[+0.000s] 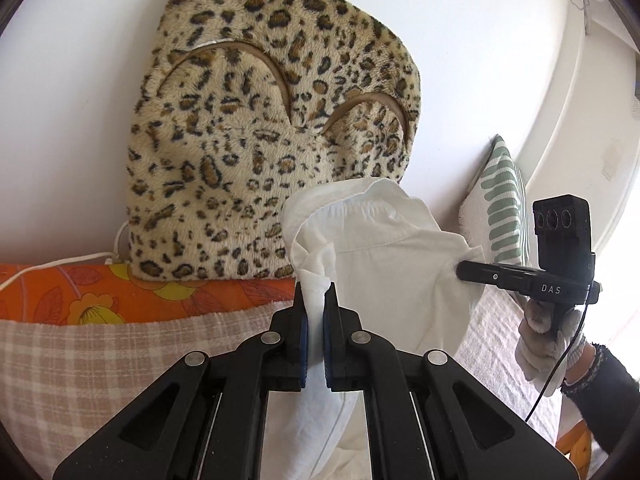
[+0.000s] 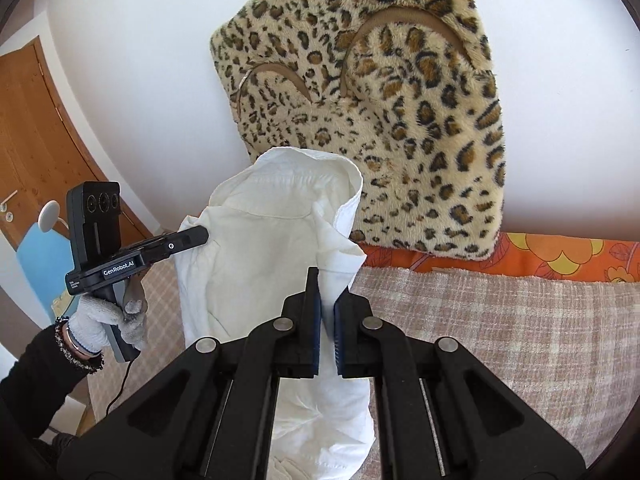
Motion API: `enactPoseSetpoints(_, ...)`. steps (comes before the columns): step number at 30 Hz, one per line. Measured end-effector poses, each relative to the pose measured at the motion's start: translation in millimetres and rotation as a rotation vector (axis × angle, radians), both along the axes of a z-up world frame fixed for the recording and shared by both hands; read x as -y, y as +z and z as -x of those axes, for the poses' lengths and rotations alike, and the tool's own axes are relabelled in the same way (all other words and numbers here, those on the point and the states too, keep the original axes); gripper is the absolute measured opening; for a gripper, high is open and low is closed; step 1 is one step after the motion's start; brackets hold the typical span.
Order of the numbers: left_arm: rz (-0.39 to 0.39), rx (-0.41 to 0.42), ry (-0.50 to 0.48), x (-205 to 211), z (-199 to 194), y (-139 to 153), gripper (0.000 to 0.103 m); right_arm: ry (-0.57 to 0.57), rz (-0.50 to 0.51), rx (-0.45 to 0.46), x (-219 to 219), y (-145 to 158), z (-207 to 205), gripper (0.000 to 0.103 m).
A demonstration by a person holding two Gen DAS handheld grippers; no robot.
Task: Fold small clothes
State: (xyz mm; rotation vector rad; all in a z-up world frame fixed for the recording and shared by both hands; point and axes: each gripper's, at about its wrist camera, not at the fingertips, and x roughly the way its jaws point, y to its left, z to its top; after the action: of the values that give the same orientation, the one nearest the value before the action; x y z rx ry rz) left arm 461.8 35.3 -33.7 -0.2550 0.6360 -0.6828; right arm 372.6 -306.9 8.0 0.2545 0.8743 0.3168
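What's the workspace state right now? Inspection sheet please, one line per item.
Surface: checked blanket on a bed, orange floral sheet at its head.
Job's things: white garment held up between both grippers.
Clutter: leopard-print cushion against the wall; striped pillow.
Grippers: left gripper and right gripper both shut on garment edges.
Cables: white cord by the cushion; black lead from the right handle.
Surroundings: white wall, wooden door.

"DAS" on right gripper [image 1: 460, 270]; "GenRobot.AI" on left gripper [image 2: 204, 234]
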Motion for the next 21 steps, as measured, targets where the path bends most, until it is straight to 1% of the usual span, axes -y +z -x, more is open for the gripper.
enactPoseSetpoints(4, 0.006, 0.028, -0.020, -8.9, 41.1, 14.9, 0.004, 0.035, 0.041, 0.011, -10.1, 14.0, 34.5, 0.006)
enactPoseSetpoints(8, -0.018, 0.033, -0.035, -11.6, 85.7, 18.9, 0.004, 0.069, 0.082, 0.022, -22.8, 22.2, 73.8, 0.006)
enactPoseSetpoints(10, -0.045, 0.051, -0.046, -8.9, 108.2, 18.7, 0.004, 0.073, 0.096, 0.025, -29.6, 21.3, 94.3, 0.006)
enactPoseSetpoints(12, -0.065, 0.065, -0.059, -11.0, 129.4, 18.5, 0.004, 0.068, 0.092, 0.022, -33.2, 17.7, 114.2, 0.006)
enactPoseSetpoints(15, -0.085, 0.055, -0.062, -14.7, 152.4, 11.5, 0.004, 0.062, 0.106, 0.016, -40.9, 6.0, 142.7, 0.006)
enactPoseSetpoints(18, -0.095, 0.045, -0.063, -19.3, 169.7, 1.1, 0.004, 0.054, 0.103, -0.010, -46.9, -9.4, 166.4, 0.006)
enactPoseSetpoints(21, -0.130, 0.041, -0.075, -19.7, 185.5, -11.8, 0.004, 0.062, 0.144, -0.019, -55.6, -21.3, 187.5, 0.006)
